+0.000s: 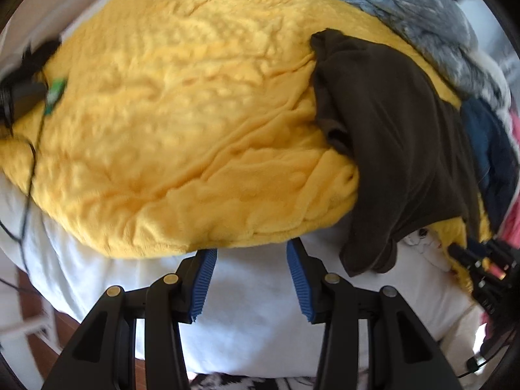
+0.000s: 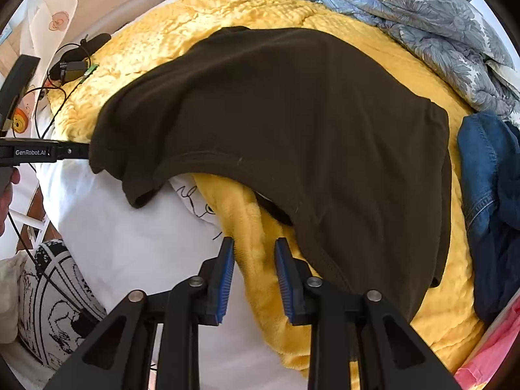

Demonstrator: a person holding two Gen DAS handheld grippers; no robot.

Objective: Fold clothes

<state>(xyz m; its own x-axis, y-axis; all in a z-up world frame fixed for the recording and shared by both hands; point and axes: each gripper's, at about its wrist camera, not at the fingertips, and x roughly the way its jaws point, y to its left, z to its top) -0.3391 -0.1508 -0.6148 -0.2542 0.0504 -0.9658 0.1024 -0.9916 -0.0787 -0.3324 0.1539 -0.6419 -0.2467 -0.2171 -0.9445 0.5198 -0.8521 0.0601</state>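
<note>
Left wrist view: the left tongs [image 1: 250,261] stand spread, blue pads [image 1: 204,284] apart with nothing between them, over a white sheet [image 1: 260,325] at the lower centre of the frame, just below the edge of a yellow blanket [image 1: 182,123] that fills the middle. A dark brown shirt [image 1: 390,149] lies at the right of the frame, draped across the blanket with its lower end hanging onto the sheet. The right tongs appear at the lower right edge, dark and partly cut off. A black device with cables [image 1: 22,94] rests at the left edge. Right wrist view: the right tongs [image 2: 254,250] are spread a little, empty, at the lower centre, over a fold of the blanket [image 2: 253,227] beside the sheet [image 2: 130,243]. The shirt [image 2: 292,130] spreads over the centre of the frame on the blanket, its hem just right of the tongs. The left tongs [image 2: 74,152] enter from the left edge and reach the shirt's left corner; whether they touch it cannot be told. Blue jeans [image 2: 487,195] lie at the right, a grey floral quilt [image 2: 406,9] at the upper right, a black-and-white cushion [image 2: 52,299] at the lower left.
</note>
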